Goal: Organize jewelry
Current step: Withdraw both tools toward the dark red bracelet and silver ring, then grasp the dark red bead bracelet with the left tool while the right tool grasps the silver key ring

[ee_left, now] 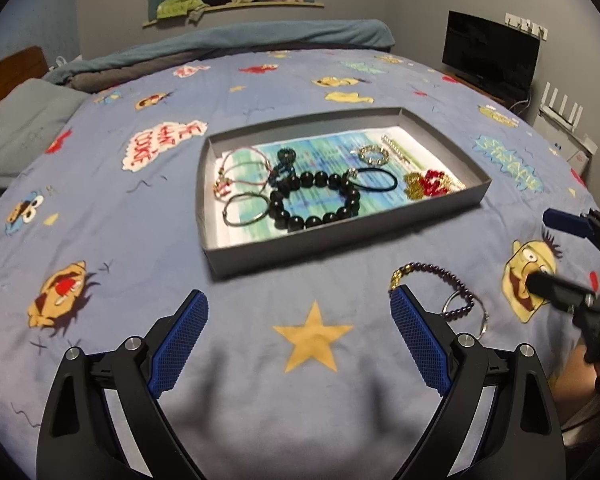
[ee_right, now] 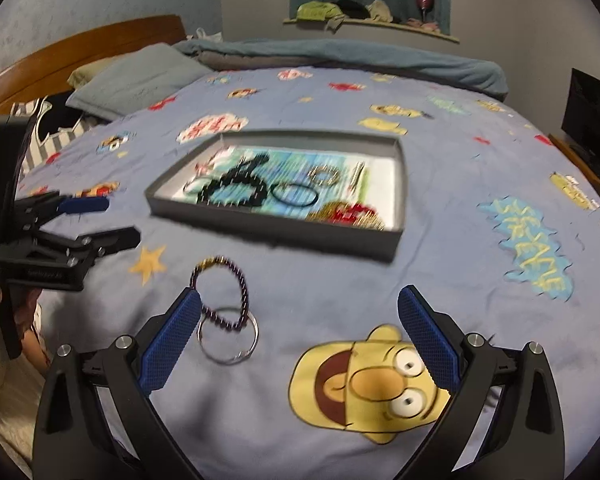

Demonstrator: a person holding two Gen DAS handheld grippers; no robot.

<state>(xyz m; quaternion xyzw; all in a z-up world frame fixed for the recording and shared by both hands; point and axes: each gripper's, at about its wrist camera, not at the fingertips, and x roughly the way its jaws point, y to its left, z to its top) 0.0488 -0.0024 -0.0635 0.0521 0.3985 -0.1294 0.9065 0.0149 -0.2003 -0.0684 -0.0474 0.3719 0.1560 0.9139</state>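
Observation:
A grey tray [ee_left: 260, 246] [ee_right: 268, 226] lies on the blue bedspread and holds several pieces of jewelry, among them a big black bead bracelet [ee_left: 320, 200]. A dark purple bead bracelet [ee_left: 456, 284] [ee_right: 242, 284] and a silver ring bangle [ee_right: 228, 336] lie overlapping on the bedspread in front of the tray. My left gripper [ee_left: 300, 312] is open and empty, its right finger beside the purple bracelet. My right gripper [ee_right: 300, 304] is open and empty, its left finger beside both loose pieces. Each gripper shows in the other's view, the right [ee_left: 556, 256] and the left [ee_right: 100, 220].
The cartoon-print bedspread [ee_left: 320, 420] covers the bed. A grey pillow [ee_right: 140, 76] and folded blankets [ee_left: 260, 40] lie at the far side. A wooden headboard [ee_right: 80, 48], a black screen [ee_left: 488, 54] and a cluttered shelf [ee_left: 236, 4] stand beyond.

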